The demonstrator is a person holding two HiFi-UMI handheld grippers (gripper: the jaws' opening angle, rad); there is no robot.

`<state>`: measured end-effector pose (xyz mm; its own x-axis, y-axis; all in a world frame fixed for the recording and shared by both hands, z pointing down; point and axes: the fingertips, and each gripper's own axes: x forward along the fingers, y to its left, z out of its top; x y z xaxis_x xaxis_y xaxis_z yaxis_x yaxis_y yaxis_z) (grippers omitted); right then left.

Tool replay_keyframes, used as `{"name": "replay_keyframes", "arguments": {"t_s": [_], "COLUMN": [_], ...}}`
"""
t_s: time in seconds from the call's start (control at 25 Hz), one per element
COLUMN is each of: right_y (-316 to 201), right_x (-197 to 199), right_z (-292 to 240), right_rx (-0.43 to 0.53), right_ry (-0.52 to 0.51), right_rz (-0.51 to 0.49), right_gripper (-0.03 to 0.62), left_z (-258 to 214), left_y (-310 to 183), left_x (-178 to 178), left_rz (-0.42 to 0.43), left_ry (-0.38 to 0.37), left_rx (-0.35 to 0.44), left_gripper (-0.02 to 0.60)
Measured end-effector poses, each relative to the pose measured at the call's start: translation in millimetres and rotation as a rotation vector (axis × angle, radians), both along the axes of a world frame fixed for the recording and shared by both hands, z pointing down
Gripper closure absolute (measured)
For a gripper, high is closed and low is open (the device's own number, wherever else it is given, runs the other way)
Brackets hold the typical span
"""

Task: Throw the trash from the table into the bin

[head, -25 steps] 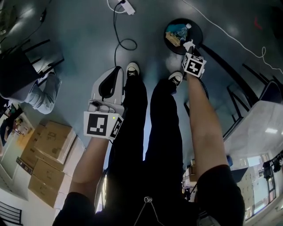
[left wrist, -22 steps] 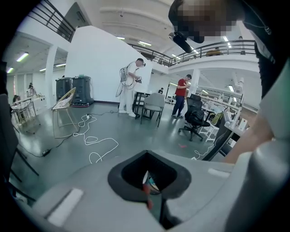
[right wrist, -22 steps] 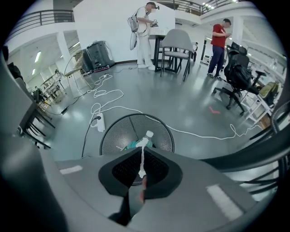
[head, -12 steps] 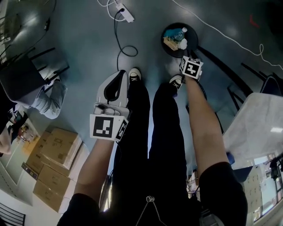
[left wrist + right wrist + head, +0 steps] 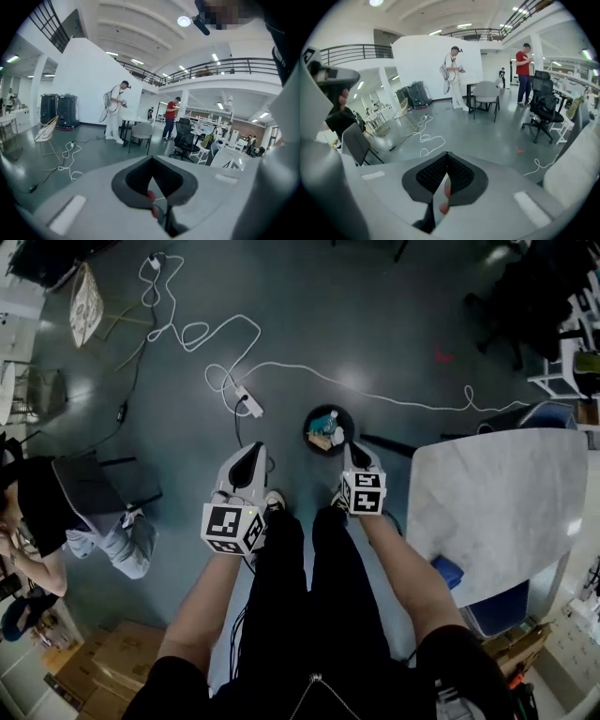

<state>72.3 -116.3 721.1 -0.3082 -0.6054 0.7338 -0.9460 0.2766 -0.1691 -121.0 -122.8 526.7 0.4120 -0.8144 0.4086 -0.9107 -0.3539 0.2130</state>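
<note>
The round black bin (image 5: 328, 430) stands on the floor just ahead of the person's shoes, with a blue bottle and pale scraps inside. My right gripper (image 5: 359, 457) hangs just to the bin's near right, jaws shut and empty. My left gripper (image 5: 246, 460) is held to the bin's near left, also shut with nothing in it. In the left gripper view the left gripper (image 5: 151, 161) points out across the hall, tips together. The right gripper (image 5: 446, 157) likewise shows only floor beyond its closed tips. The white table (image 5: 497, 512) is at the right, its visible top bare.
A power strip (image 5: 249, 404) and white cables trail over the grey floor ahead. A blue chair (image 5: 448, 572) sits under the table's near edge. Cardboard boxes (image 5: 112, 676) lie at the lower left, beside a seated person (image 5: 56, 521). People, chairs and desks stand farther off.
The head view has lifted and widened, taking in the table. The right gripper, earlier stretched over the bin, has drawn back towards the person. The left gripper has kept its place.
</note>
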Motion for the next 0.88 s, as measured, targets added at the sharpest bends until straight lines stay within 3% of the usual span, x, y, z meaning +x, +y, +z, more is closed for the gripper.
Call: {"name": "replay_keyframes", "arguments": {"t_s": [0.12, 0.24, 0.44, 0.68, 0.88], "right_y": [-0.4, 0.9, 5.8, 21.1, 25.6], "right_x": [7.0, 23.7, 41.8, 48.7, 43.7], "right_z": [-120.1, -225.3, -354.7, -431.6, -451.5], "right_rx": [0.094, 0.196, 0.374, 0.541, 0.582], "right_ry": [-0.038, -0.079, -0.176, -0.269, -0.261], "right_rz": [0.014, 0.047, 0.140, 0.183, 0.177], "right_gripper": [0.565, 0.565, 0.565, 0.565, 0.566], "left_z": [-82.3, -163.5, -257.1, -288.5, -284.2], "left_y": [-12.6, -17.1, -9.3, 12.8, 19.6], "left_x": [11.8, 28.5, 52.9, 76.6, 94.4], "left_rz": [0.063, 0.109, 0.242, 0.329, 0.380], "left_ry": [0.023, 0.107, 0.132, 0.181, 0.129], "left_rx": [0.061, 0.101, 0.251, 0.314, 0.345], "left_gripper": [0.580, 0.580, 0.581, 0.581, 0.581]}}
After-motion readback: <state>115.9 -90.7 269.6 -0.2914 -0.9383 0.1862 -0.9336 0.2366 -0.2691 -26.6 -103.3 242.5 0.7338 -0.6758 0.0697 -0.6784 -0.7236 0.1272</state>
